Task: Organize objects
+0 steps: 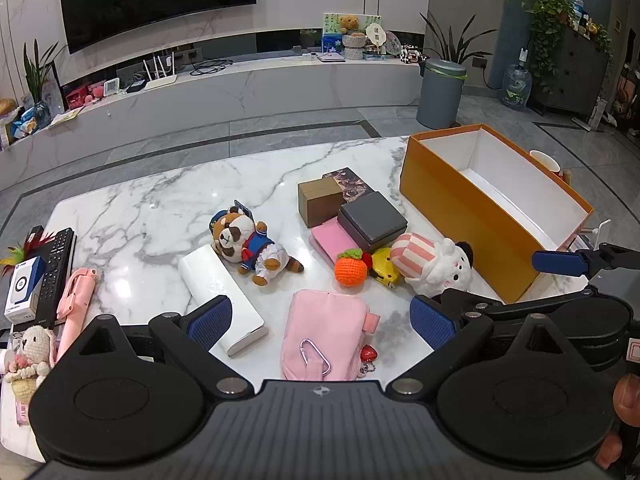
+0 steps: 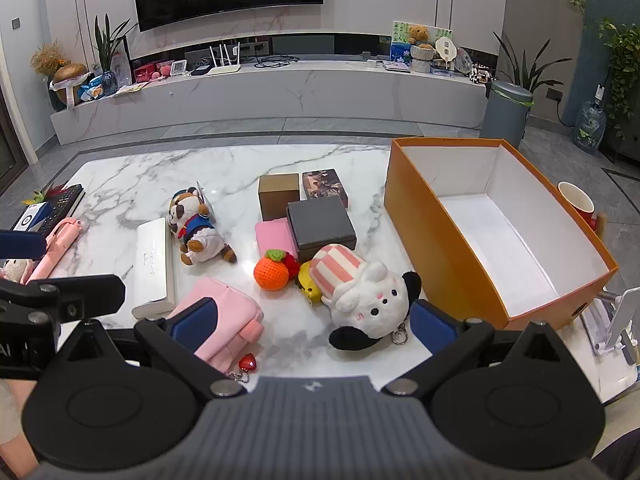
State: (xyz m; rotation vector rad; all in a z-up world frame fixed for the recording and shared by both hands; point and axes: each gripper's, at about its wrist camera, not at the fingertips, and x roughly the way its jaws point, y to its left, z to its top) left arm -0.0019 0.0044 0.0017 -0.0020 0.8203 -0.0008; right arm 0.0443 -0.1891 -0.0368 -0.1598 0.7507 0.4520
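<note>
An empty orange box (image 1: 472,216) (image 2: 452,236) with a white inside stands open at the right of the marble table (image 1: 152,208). Scattered left of it lie a raccoon plush (image 1: 250,246) (image 2: 196,230), a white rabbit plush (image 1: 434,262) (image 2: 366,292), a crocheted orange (image 1: 351,270) (image 2: 272,272), a pink pouch (image 1: 322,336) (image 2: 222,320), a white case (image 1: 220,298) (image 2: 154,266) and small stacked boxes (image 1: 372,220) (image 2: 320,226). My left gripper (image 1: 320,318) hangs open over the pink pouch. My right gripper (image 2: 314,324) is open above the table's near edge, between pouch and rabbit.
A remote (image 1: 56,268), a pink stick (image 1: 74,300) and a small knitted doll (image 1: 32,356) lie at the table's left end. A red cup (image 2: 578,200) stands behind the orange box. A grey bin (image 1: 440,94) and a TV bench sit beyond the table.
</note>
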